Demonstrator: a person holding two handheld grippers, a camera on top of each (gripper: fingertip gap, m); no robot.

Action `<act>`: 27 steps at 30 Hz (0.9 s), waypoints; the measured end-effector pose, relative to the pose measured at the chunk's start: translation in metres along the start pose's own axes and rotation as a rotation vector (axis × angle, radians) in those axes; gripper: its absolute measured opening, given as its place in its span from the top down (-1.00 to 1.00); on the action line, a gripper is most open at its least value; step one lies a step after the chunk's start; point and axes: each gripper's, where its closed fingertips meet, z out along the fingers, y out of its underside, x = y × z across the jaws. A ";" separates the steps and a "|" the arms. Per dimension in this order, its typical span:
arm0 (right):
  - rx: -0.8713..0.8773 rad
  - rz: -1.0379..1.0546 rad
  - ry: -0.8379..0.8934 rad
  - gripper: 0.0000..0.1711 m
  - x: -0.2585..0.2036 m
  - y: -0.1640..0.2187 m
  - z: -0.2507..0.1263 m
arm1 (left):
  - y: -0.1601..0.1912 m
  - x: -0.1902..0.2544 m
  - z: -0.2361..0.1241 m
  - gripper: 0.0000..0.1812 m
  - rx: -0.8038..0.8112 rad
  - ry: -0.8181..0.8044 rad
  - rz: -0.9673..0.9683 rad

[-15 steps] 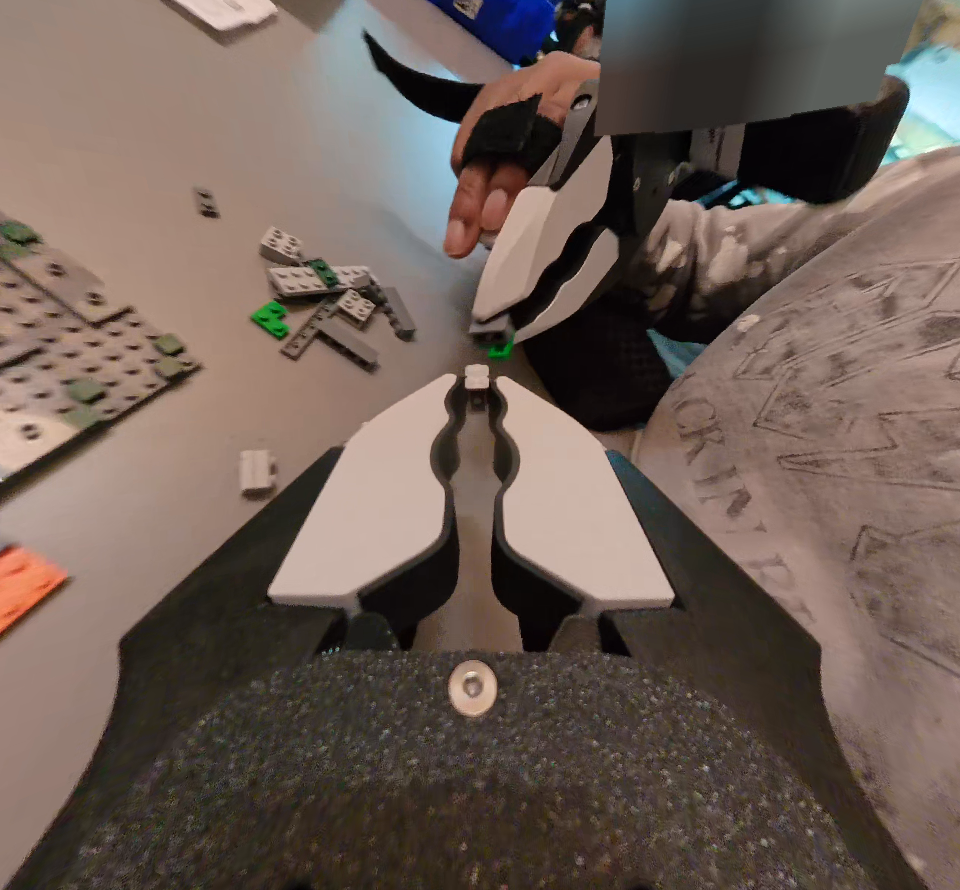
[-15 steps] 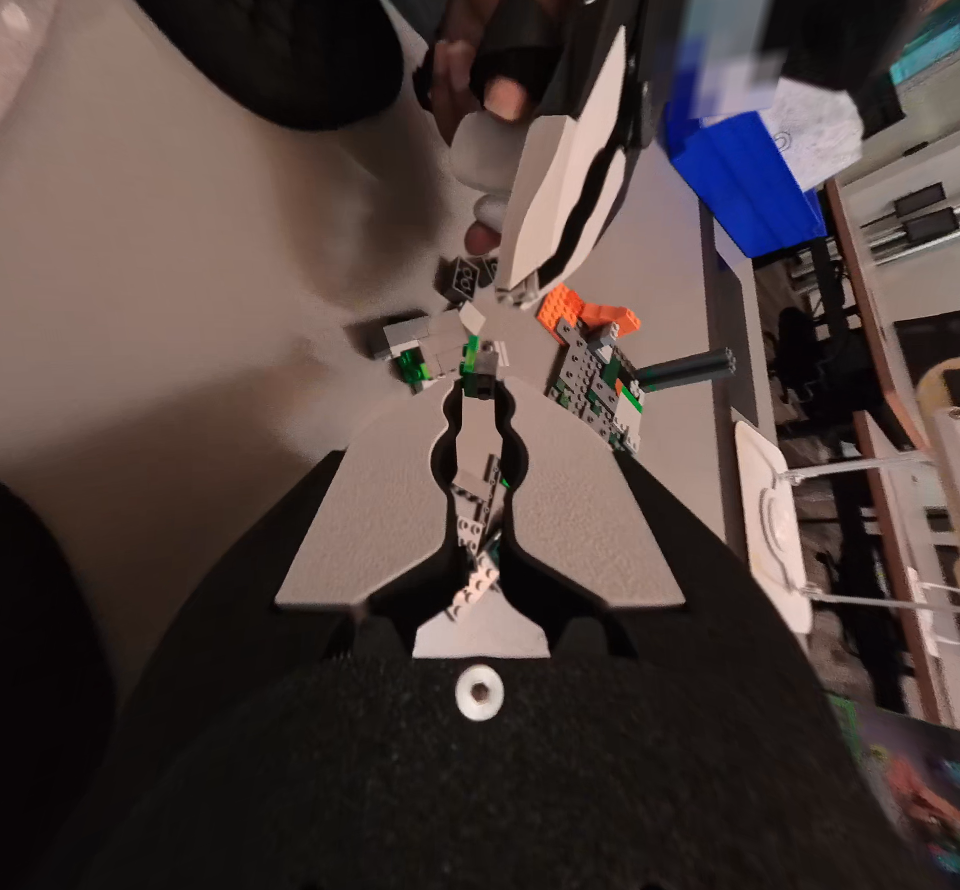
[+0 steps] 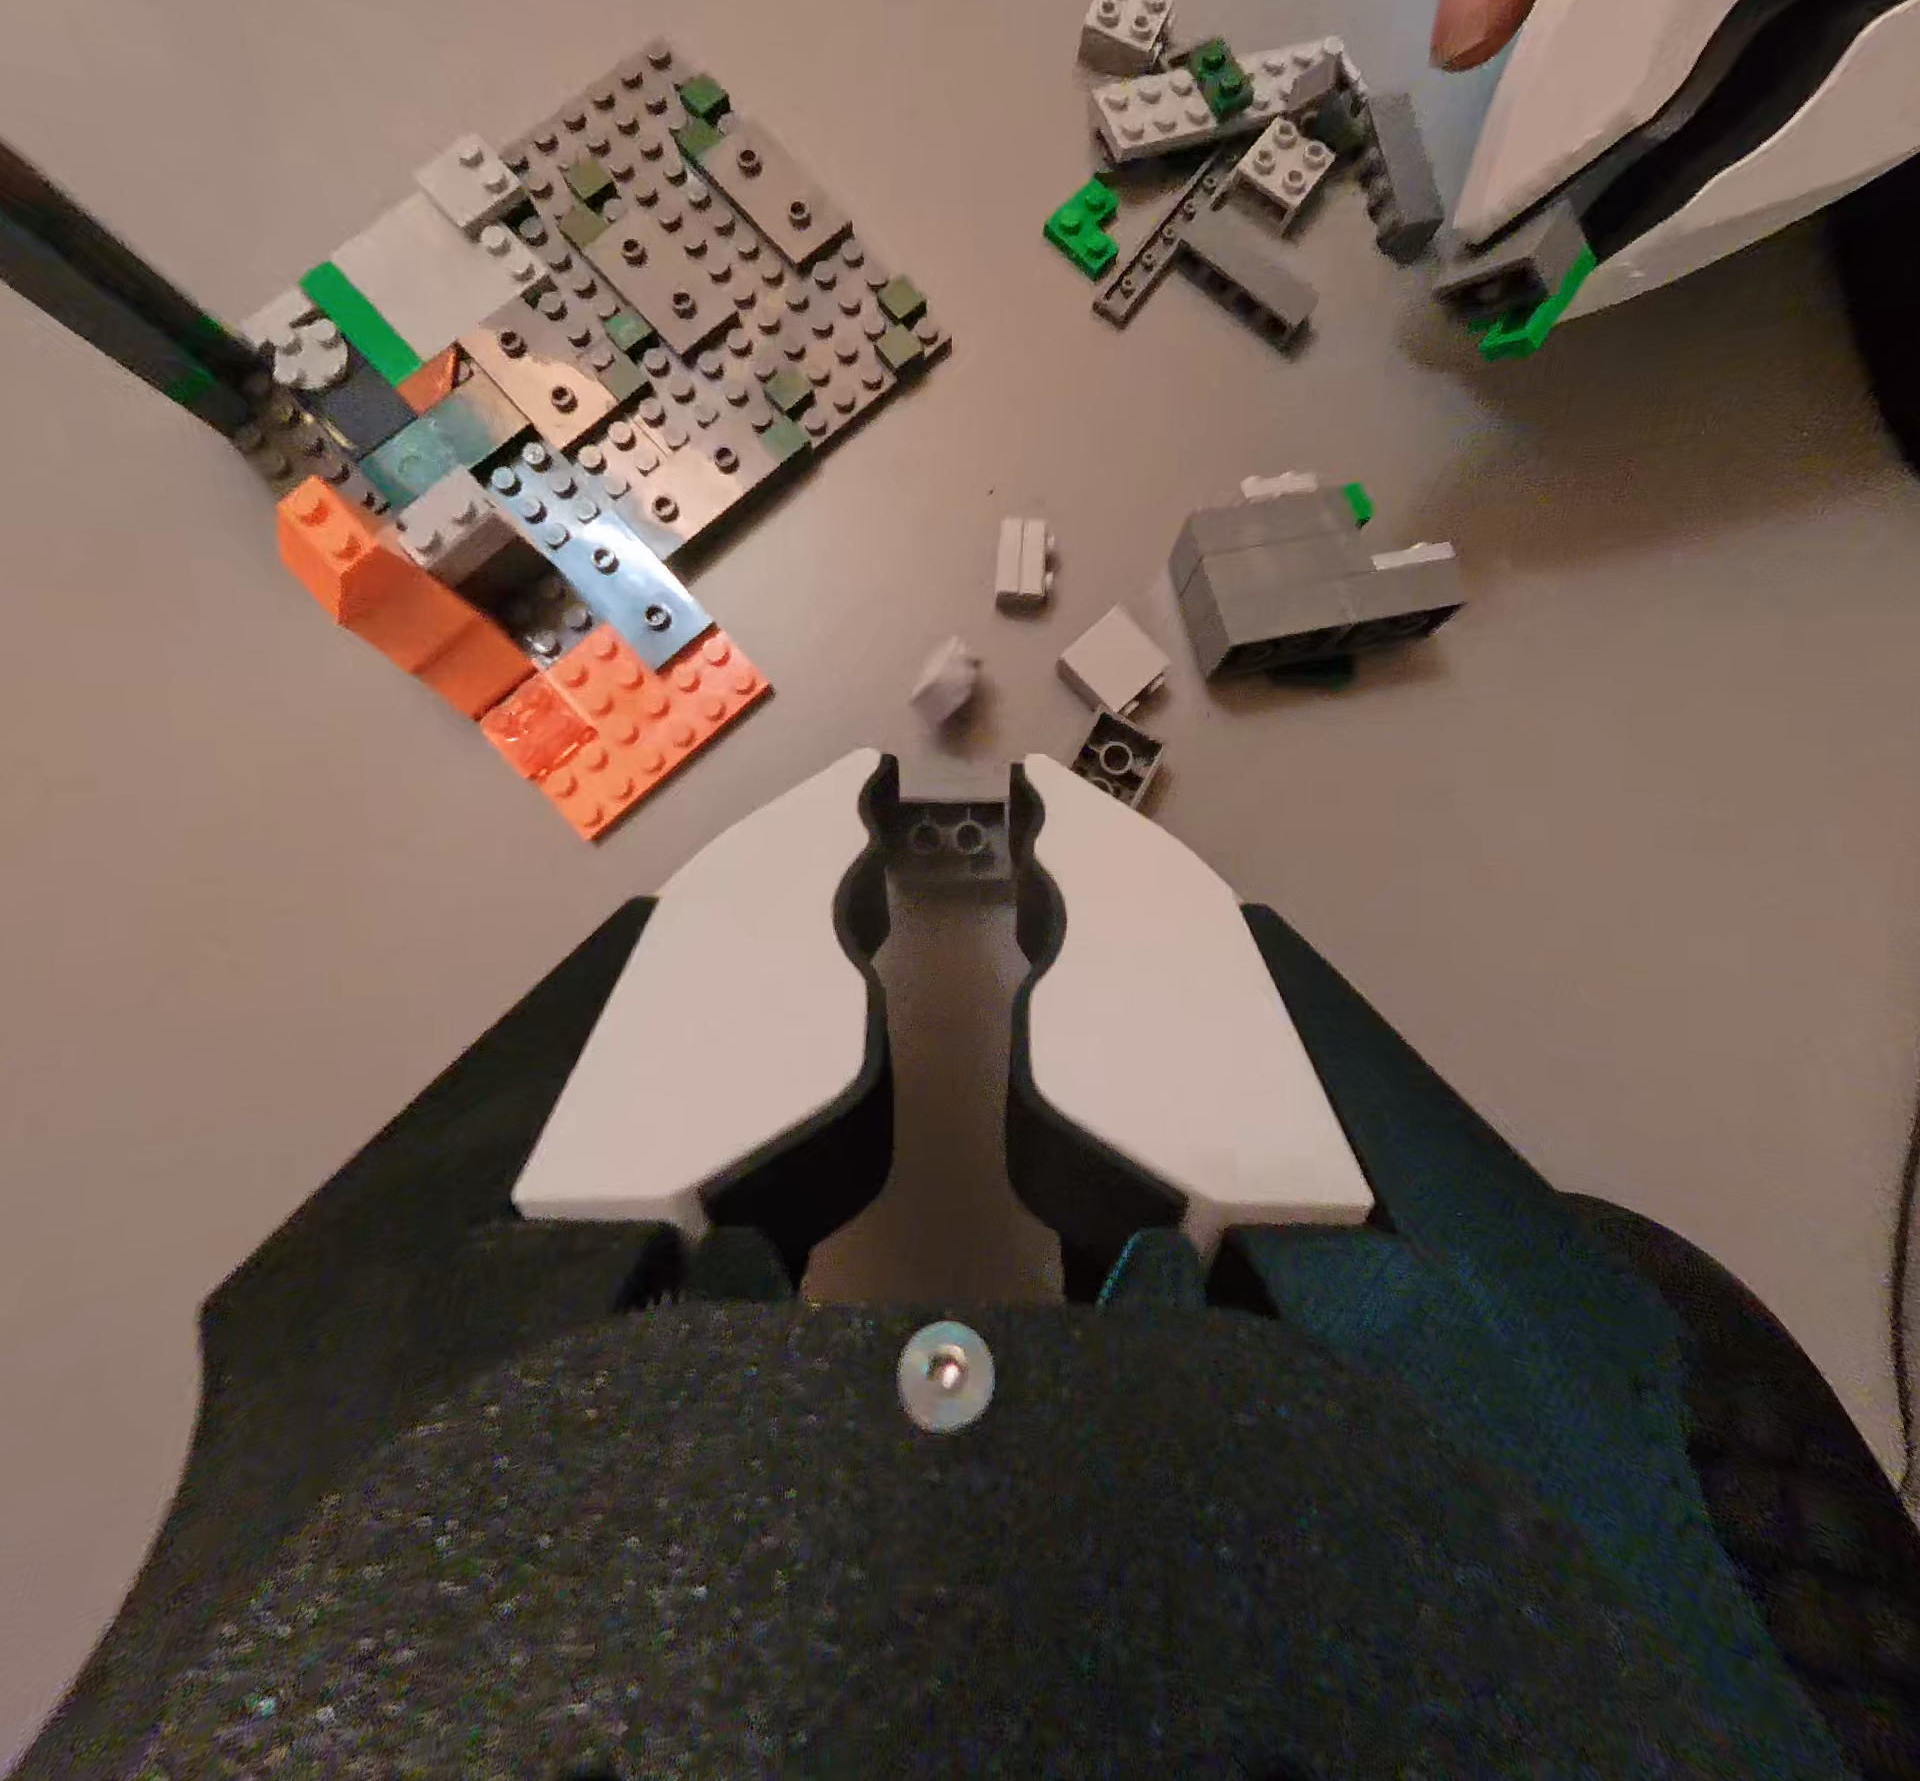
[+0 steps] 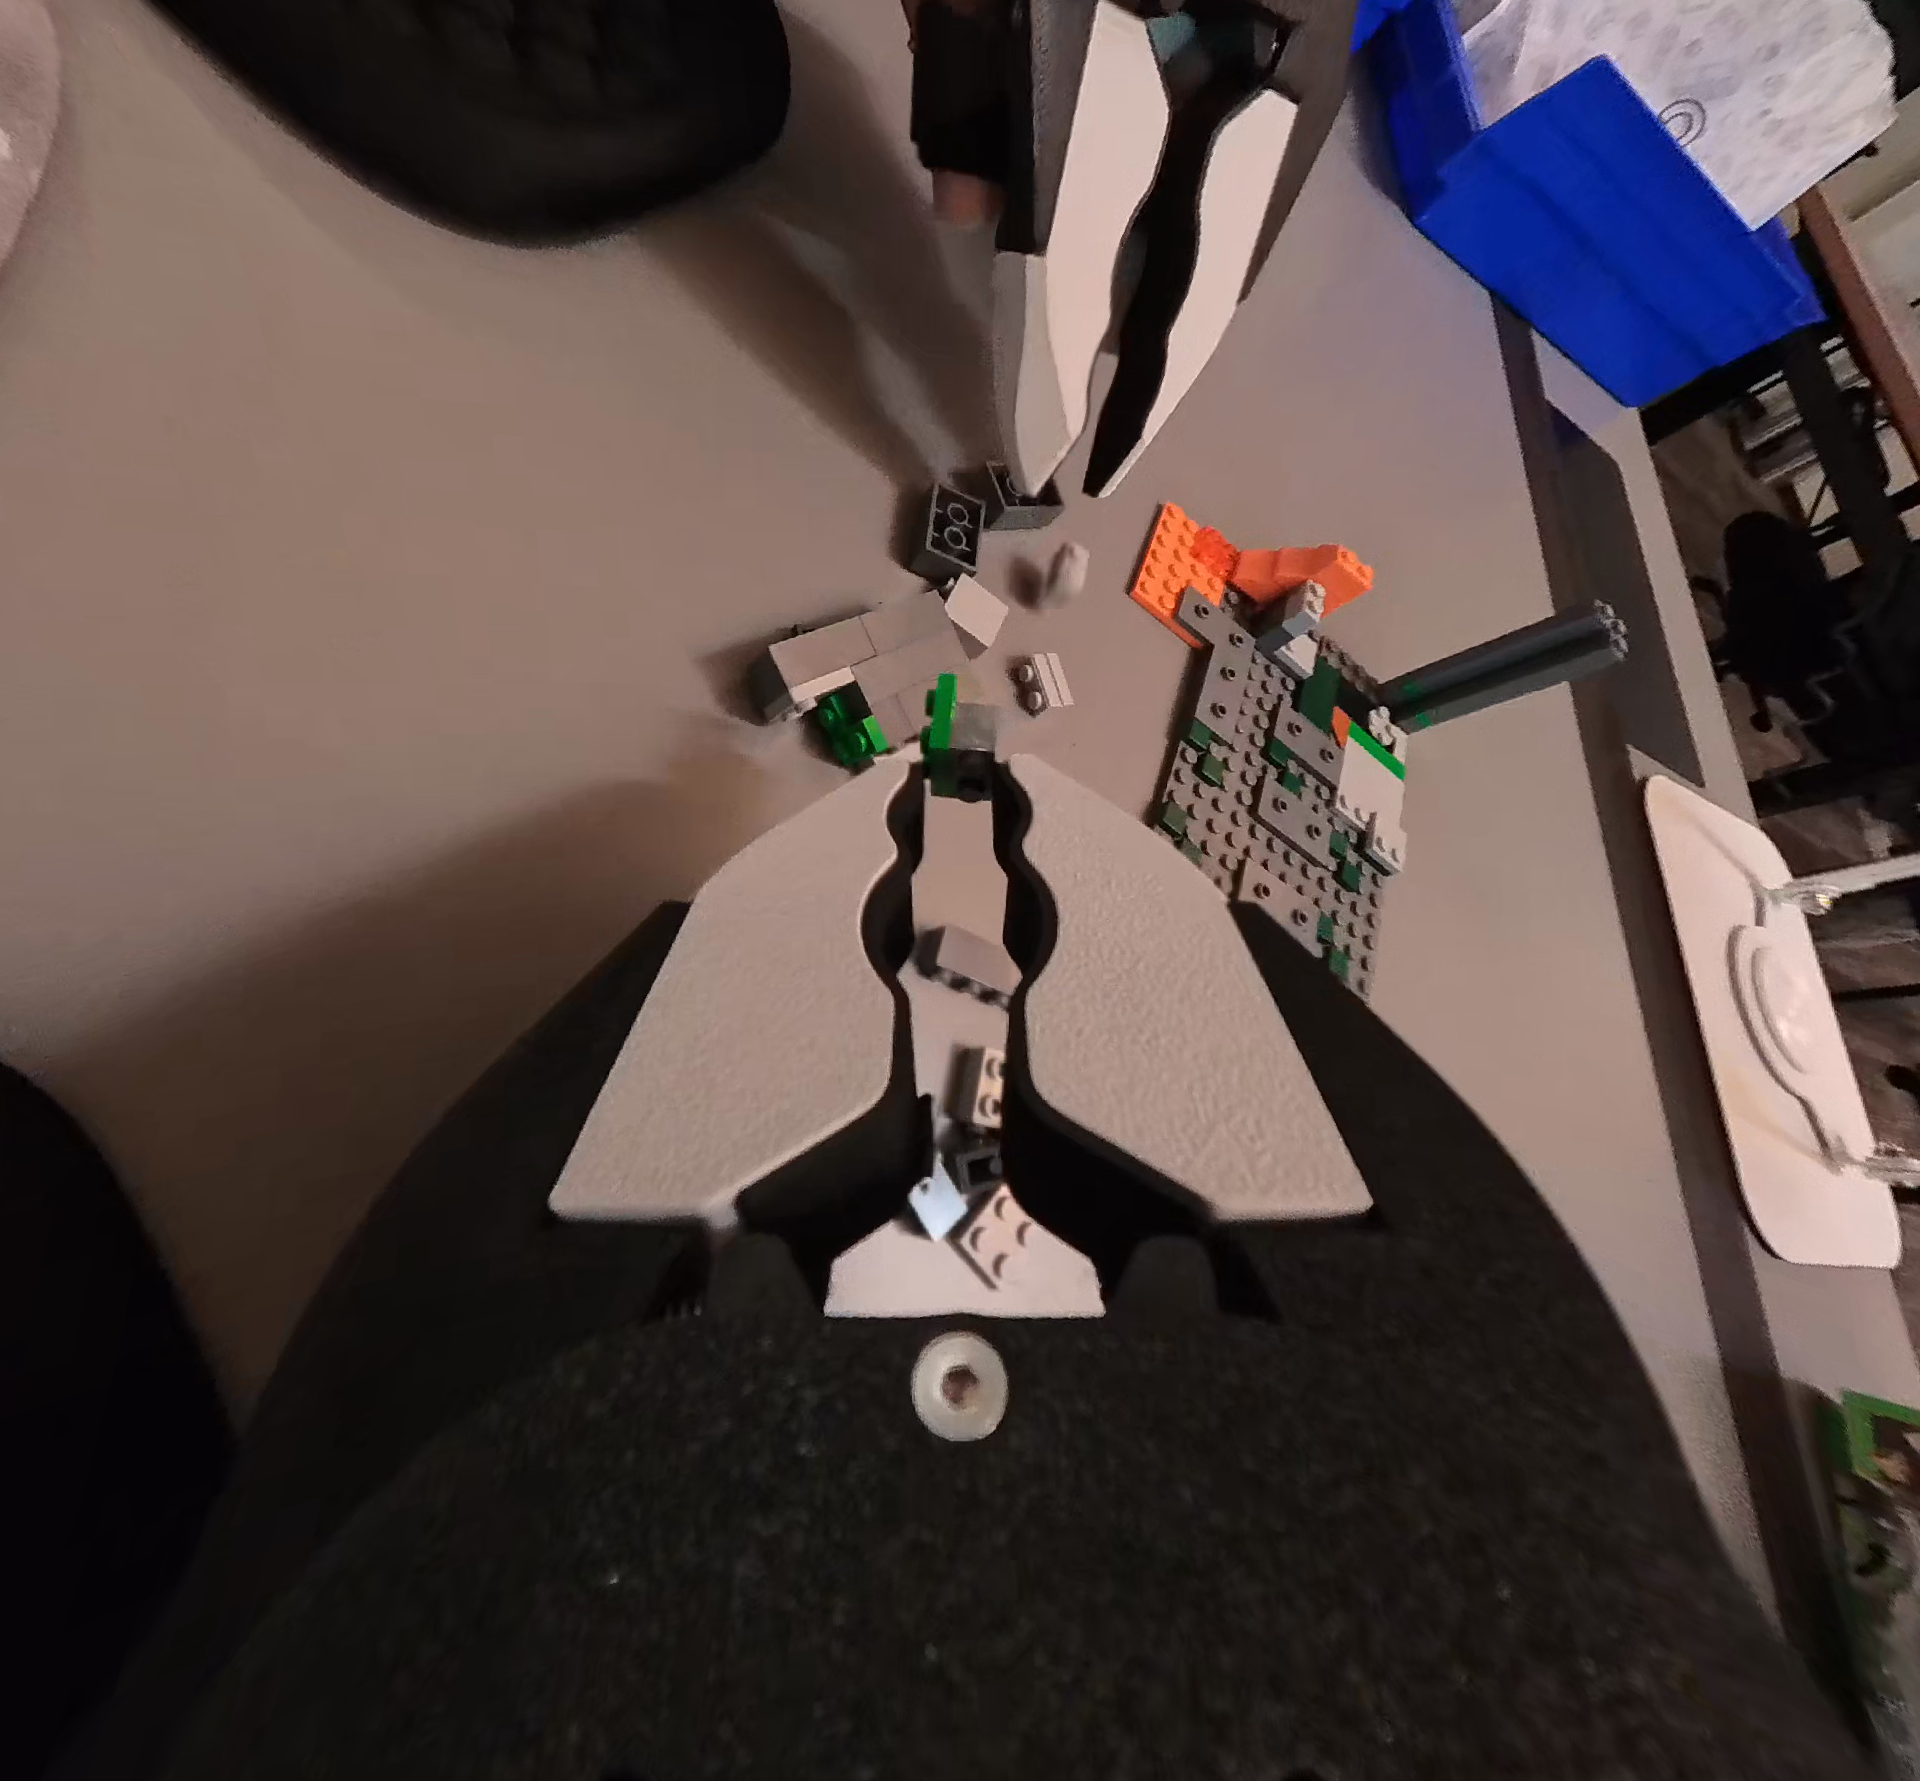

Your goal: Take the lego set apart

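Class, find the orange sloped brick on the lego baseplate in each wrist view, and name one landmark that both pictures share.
Left wrist view: the orange sloped brick sits at the left, on the near-left corner of the baseplate.
Right wrist view: the same brick is right of centre, at the far end of the baseplate.
Shared landmark: the dark rod sticking out from the baseplate.

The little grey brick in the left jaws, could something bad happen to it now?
Maybe. The left gripper pinches the grey brick only at its very tips, so it might slip out. If dropped, it may bump the small loose pieces lying right ahead. The right gripper holds its grey and green piece just as narrowly.
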 end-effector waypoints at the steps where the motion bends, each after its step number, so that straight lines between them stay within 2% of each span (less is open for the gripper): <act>1: 0.005 0.009 -0.001 0.86 0.000 -0.001 0.001 | 0.000 0.002 0.001 0.76 0.005 0.009 0.001; 5: 0.042 0.047 0.007 0.86 0.002 -0.007 0.007 | -0.021 0.019 -0.006 0.74 0.126 0.105 0.017; 10: 0.104 0.038 0.057 0.86 0.009 -0.022 0.008 | -0.053 0.069 -0.017 0.75 0.297 0.415 -0.041; 13: 0.121 0.028 0.104 0.86 0.014 -0.027 0.006 | -0.066 0.080 -0.018 0.75 0.353 0.529 -0.144; 16: 0.147 0.016 0.163 0.86 0.021 -0.034 0.002 | -0.073 0.079 -0.014 0.77 0.380 0.547 -0.204; 19: 0.160 0.014 0.194 0.86 0.024 -0.037 -0.002 | -0.080 0.078 -0.018 0.90 0.421 0.559 -0.212; 23: 0.168 0.082 0.164 0.86 0.023 -0.034 -0.001 | -0.079 0.078 -0.015 0.91 0.418 0.458 -0.099; 27: 0.204 0.299 0.054 0.86 0.021 -0.033 0.001 | -0.078 0.075 -0.014 0.91 0.420 0.319 0.044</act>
